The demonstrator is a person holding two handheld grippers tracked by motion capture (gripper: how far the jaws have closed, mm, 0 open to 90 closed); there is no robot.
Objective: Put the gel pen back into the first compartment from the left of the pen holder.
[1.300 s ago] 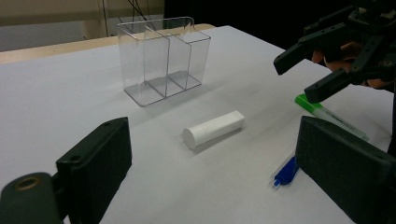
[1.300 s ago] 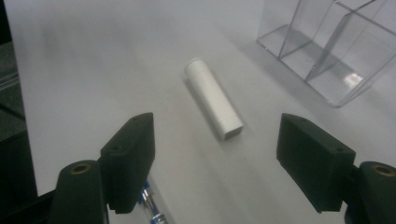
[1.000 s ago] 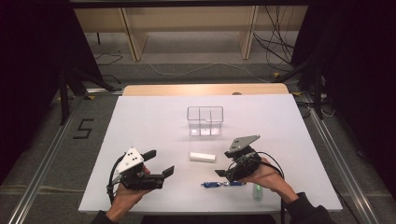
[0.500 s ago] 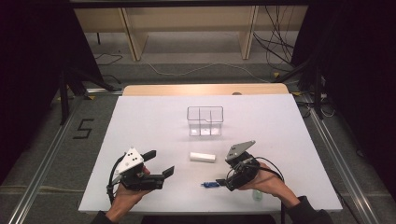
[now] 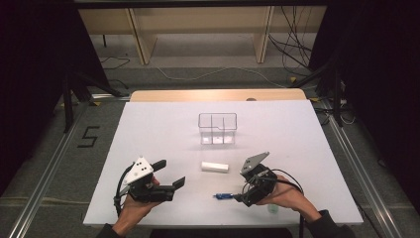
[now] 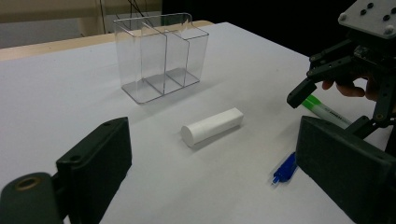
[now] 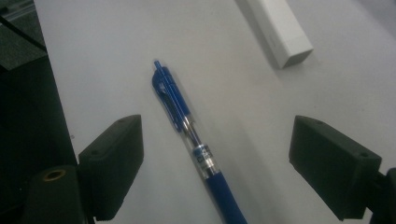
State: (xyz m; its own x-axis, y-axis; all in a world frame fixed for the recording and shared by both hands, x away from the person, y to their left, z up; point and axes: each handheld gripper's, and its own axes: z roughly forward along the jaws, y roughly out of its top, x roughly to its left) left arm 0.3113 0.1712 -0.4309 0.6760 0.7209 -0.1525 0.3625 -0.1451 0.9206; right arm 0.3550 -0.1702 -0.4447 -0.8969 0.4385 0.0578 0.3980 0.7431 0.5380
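From above, the right gripper (image 5: 241, 196) reaches wide-jawed for a blue pen (image 5: 224, 196) lying near the desk's (image 5: 163, 129) front edge; the left gripper (image 5: 168, 174), also spread, hovers apart. Along the left gripper, a white cylinder (image 6: 212, 126) lies before an empty clear organizer (image 6: 161, 56). Along the right gripper, the pen sits between the jaws, ungrasped; lifting it seems the work ahead.

Light: table (image 5: 163, 129) bright from overhead, surroundings dark to me.
Shadows: soft, short.
Focus: my right gripper view slightly blurred, dim.
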